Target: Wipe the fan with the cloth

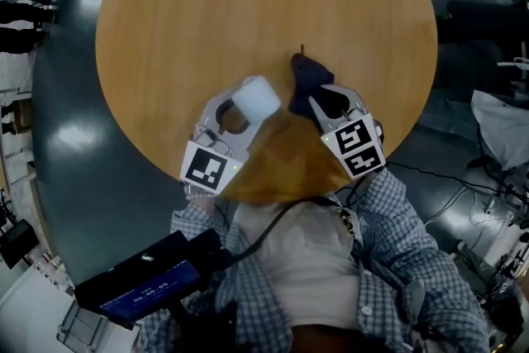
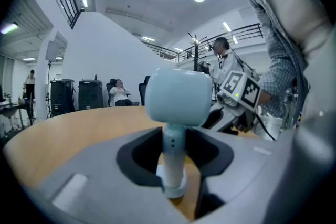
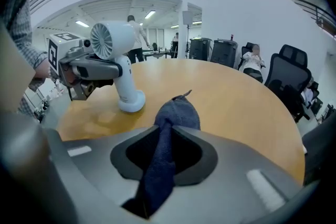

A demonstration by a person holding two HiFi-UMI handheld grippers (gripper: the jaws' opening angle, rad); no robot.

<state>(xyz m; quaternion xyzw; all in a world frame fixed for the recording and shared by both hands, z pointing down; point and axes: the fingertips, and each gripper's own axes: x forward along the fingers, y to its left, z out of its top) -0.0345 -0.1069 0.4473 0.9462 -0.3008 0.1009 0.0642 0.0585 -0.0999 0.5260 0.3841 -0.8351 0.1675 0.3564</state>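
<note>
**White fan** (image 1: 256,97): stands upright on the round wooden table (image 1: 207,4), near the table's 6 o'clock edge in the head view. The left gripper (image 1: 234,118) is clamped on its stem, below the head.

**Dark blue cloth** (image 1: 306,78): lies bunched just beside the fan, at its 3 o'clock. Its tail is pinched in the right gripper (image 1: 332,103).

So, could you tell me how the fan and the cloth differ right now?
The fan is pale blue and rigid; the cloth is dark blue and limp. The fan stands upright on the table; the cloth is crumpled in a heap. Both sit between a gripper's jaws: the fan in the left gripper, the cloth in the right gripper.
</note>
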